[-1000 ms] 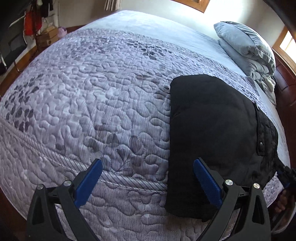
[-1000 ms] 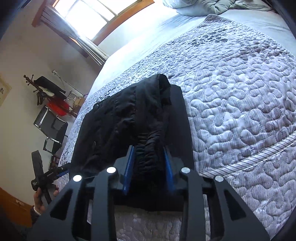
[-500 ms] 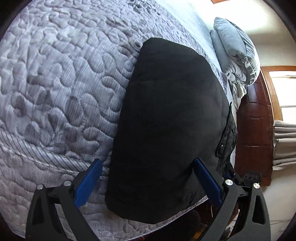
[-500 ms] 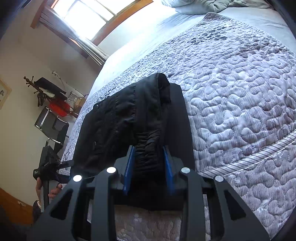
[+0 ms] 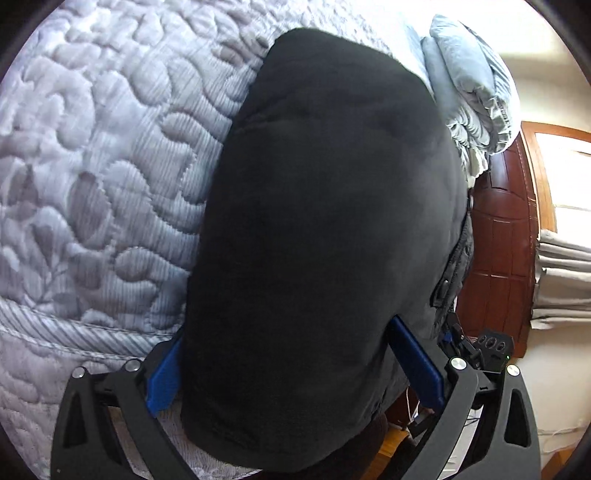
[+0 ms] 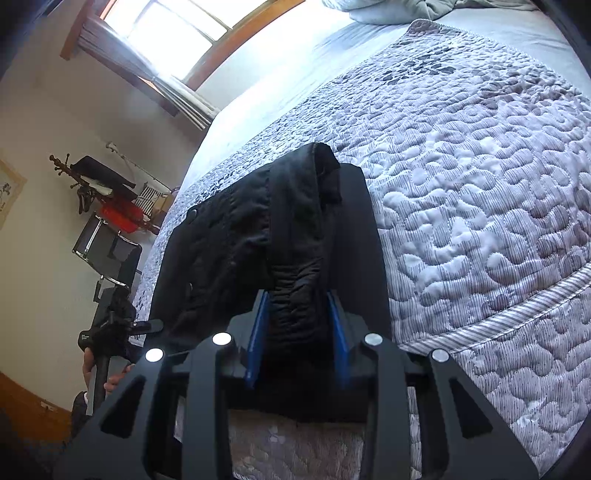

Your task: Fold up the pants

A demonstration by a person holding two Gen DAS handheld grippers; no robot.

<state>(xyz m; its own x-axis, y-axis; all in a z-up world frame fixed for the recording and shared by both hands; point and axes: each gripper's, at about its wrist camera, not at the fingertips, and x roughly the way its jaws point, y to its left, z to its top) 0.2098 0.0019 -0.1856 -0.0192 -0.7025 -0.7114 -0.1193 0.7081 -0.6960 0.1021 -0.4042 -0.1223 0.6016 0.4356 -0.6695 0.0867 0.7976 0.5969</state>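
Black pants (image 5: 325, 221) lie folded in a thick stack on the quilted bed (image 5: 92, 155), near its edge. My left gripper (image 5: 291, 354) is open, its blue fingers straddling the near end of the stack, one on each side. In the right wrist view the pants (image 6: 258, 236) show their gathered waistband end. My right gripper (image 6: 297, 328) is shut on that waistband fold, blue pads pressing both sides. The left gripper (image 6: 122, 328) shows at the far left of that view, at the stack's other end.
A folded grey duvet (image 5: 476, 85) lies at the head of the bed. A dark wooden bed frame (image 5: 506, 254) stands past the pants. A chair (image 6: 107, 254) and a coat rack (image 6: 92, 181) stand by the wall. A window (image 6: 177, 33) is behind.
My left gripper has moved right and in toward the pants, from beside the stack to straddling its near end. My right gripper has stayed shut on the waistband.
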